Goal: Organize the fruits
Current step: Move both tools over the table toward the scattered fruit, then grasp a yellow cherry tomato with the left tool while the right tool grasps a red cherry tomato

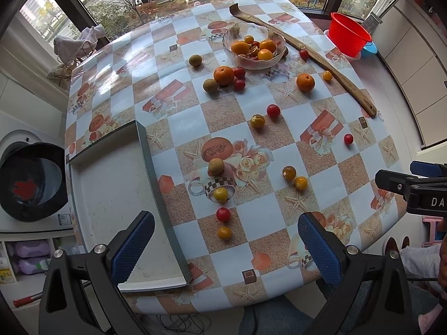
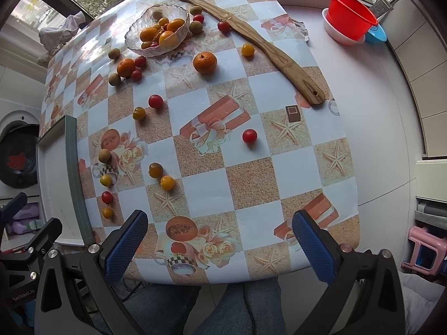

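Observation:
A glass bowl (image 1: 275,55) (image 2: 134,44) at the far side of the table holds several oranges and small tomatoes. Loose fruit is scattered over the checked tablecloth: two mandarins (image 1: 224,74) (image 2: 205,62), red cherry tomatoes (image 1: 273,110) (image 2: 249,135), yellow cherry tomatoes (image 1: 224,232) (image 2: 167,182) and brownish longans (image 1: 216,166) (image 2: 104,155). My left gripper (image 1: 226,248) is open and empty above the near table edge. My right gripper (image 2: 220,244) is open and empty above the near edge; it also shows in the left wrist view (image 1: 413,187).
A long wooden back scratcher (image 1: 307,53) (image 2: 251,39) lies diagonally past the bowl. A white tray with a grey rim (image 1: 111,195) (image 2: 74,167) sits at the table's left. A red plastic basin (image 1: 349,35) (image 2: 350,15) stands at the far right. A washing machine (image 1: 28,178) is left of the table.

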The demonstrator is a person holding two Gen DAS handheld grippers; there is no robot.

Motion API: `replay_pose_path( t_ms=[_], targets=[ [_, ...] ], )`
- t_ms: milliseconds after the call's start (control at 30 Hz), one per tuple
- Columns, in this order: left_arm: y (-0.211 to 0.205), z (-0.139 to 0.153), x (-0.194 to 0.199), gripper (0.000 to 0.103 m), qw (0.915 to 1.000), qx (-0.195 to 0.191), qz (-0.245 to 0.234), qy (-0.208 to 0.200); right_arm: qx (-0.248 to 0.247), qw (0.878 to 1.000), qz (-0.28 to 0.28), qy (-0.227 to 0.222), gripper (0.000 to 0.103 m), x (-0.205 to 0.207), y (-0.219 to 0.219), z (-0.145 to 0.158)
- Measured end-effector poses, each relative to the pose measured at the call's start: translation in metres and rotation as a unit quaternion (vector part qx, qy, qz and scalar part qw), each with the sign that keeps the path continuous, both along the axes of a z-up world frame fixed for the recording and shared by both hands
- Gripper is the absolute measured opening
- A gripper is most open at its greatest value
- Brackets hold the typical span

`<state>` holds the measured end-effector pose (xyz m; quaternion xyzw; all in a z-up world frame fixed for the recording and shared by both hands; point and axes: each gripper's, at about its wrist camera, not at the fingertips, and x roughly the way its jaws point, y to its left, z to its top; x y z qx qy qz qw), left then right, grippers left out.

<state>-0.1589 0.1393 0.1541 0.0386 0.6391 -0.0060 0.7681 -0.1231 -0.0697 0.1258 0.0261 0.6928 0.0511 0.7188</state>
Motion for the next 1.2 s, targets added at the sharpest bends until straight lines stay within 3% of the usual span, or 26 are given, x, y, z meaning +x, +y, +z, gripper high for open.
replay_pose_path(
  t_ms=[367, 600, 967, 1200],
  targets=[
    [0.014, -0.023, 0.032, 0.103, 0.9997, -0.006, 0.025, -0.002, 0.002, 0.999, -0.029, 0.015, 0.103, -0.004, -0.014, -0.026],
    [-0.002, -0.061, 0.059, 0.103, 0.9999, -0.009, 0.012, 0.001, 0.002, 0.999, -0.03, 0.024, 0.103, -0.002, -0.014, -0.051],
    [-0.027, -0.112, 0.097, 0.103, 0.9997, 0.008, -0.02, -0.013, 0.002, 0.999, -0.036, -0.014, 0.103, 0.029, -0.017, -0.078],
    [-0.03, -0.129, 0.114, 0.103, 0.9997, 0.002, -0.011, -0.024, -0.008, 0.999, -0.035, -0.032, 0.103, 0.054, -0.018, -0.098]
  ],
)
